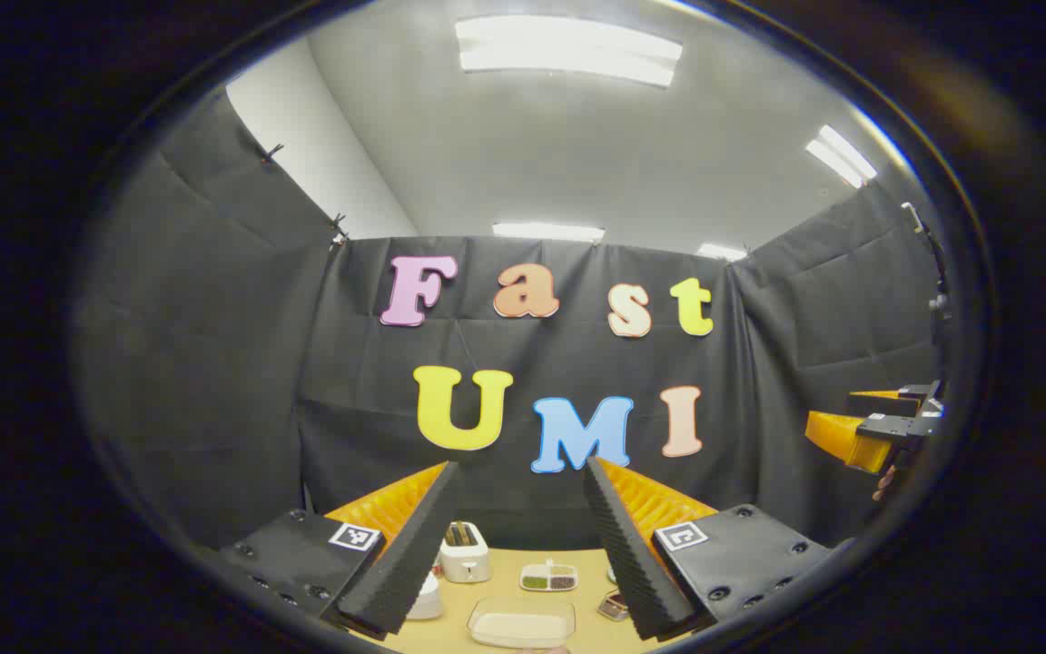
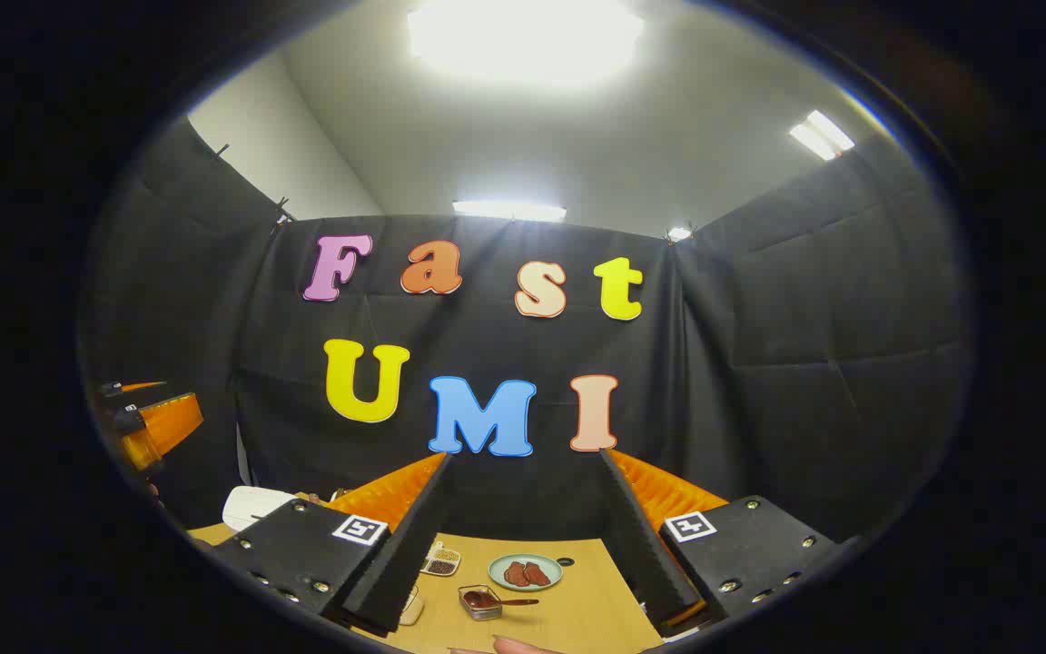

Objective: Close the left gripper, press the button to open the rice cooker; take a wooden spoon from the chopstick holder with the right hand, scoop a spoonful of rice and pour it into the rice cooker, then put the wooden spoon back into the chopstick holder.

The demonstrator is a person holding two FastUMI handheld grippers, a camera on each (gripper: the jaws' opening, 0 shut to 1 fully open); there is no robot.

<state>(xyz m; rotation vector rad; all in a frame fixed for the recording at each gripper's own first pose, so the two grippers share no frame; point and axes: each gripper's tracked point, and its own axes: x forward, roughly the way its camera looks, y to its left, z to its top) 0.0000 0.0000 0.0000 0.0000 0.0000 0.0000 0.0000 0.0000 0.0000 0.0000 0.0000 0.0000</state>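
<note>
Flanking toaster (image 1: 465, 550), both claws agape

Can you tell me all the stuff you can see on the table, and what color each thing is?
Table: one, light wood, at the bottom of both views.
Toaster: one, white, far end of the table.
Divided dish: one, white, holding green and dark bits, mid table.
Tray: one, clear, holding something pale, near edge.
Plate: one, pale green, with brown pieces on it.
Small tin: one, metal, dark filling, a spoon resting in it.
Left tool: open, raised above the table.
Right tool: open, raised above the table.
</note>
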